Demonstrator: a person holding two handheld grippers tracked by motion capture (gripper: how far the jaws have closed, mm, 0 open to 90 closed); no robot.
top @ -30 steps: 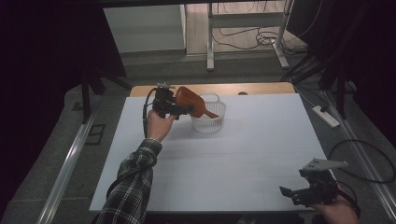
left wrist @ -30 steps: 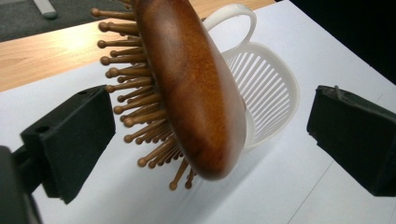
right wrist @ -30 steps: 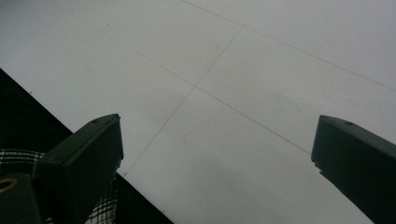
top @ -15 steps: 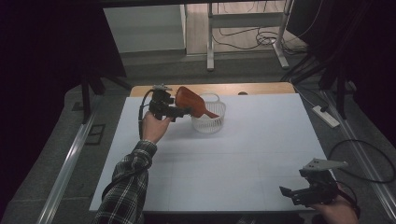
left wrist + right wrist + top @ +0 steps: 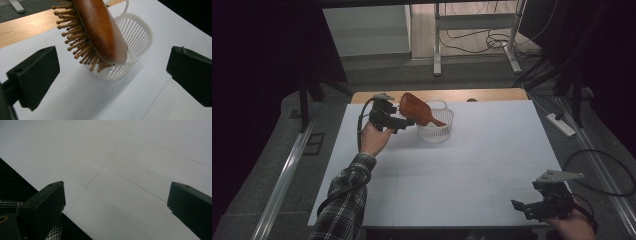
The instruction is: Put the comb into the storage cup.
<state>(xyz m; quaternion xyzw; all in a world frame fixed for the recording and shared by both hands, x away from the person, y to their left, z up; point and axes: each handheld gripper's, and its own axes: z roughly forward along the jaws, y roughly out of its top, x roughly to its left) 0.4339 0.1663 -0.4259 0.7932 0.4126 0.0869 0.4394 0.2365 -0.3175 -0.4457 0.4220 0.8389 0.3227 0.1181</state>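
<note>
A: How far along is the work judged to be?

B: Nearly done. The brush (image 5: pixel 100 30) is seen just ahead of the left hand-held gripper (image 5: pixel 112 82), its handle end down in the basket (image 5: pixel 140 37) and its bristled head leaning out over the rim. Only the withdrawal of the hand seems left.

A: Is the brush clamped?

B: No. The jaws are spread wide, with the brush above and beyond them, untouched.

A: How is the arm posed?

B: The left forearm is stretched forward, the gripper raised off the worktop (image 5: pixel 462 170) and aimed at the basket. The right hand-held gripper (image 5: pixel 532 207) is kept low by the near edge, jaws apart, nothing between them.
</note>
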